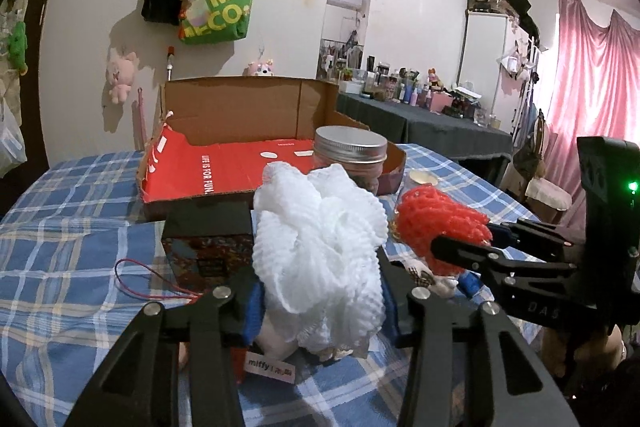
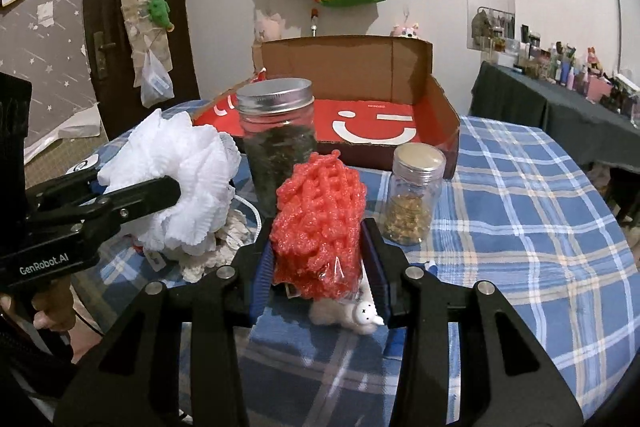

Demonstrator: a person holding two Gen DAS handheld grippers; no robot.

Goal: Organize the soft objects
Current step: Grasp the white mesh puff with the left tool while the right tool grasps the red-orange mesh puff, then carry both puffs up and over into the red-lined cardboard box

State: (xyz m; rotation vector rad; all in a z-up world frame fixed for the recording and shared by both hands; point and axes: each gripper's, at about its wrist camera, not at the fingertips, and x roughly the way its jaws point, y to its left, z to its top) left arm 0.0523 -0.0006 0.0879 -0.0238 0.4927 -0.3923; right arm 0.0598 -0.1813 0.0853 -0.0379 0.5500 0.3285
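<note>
A white foam net puff (image 1: 320, 239) sits between the blue pads of my left gripper (image 1: 320, 301), which is shut on it just above the table. A plush with a "miffy" tag (image 1: 269, 367) shows under it. My right gripper (image 2: 320, 267) is shut on a red foam net bundle (image 2: 318, 219); a small white plush (image 2: 360, 315) pokes out beneath. Each view also catches the other tool: the right gripper (image 1: 456, 263) with the red bundle (image 1: 436, 223), and the left gripper (image 2: 136, 187) with the white puff (image 2: 180, 187).
An open cardboard box with a red floor (image 1: 224, 167) (image 2: 360, 123) stands at the back of the checked tablecloth (image 2: 520, 207). In front of it are a tall metal-lidded jar (image 2: 278, 139), a small gold-lidded jar (image 2: 414, 195) and a dark printed box (image 1: 208, 247). A red cord (image 1: 136, 279) lies at the left.
</note>
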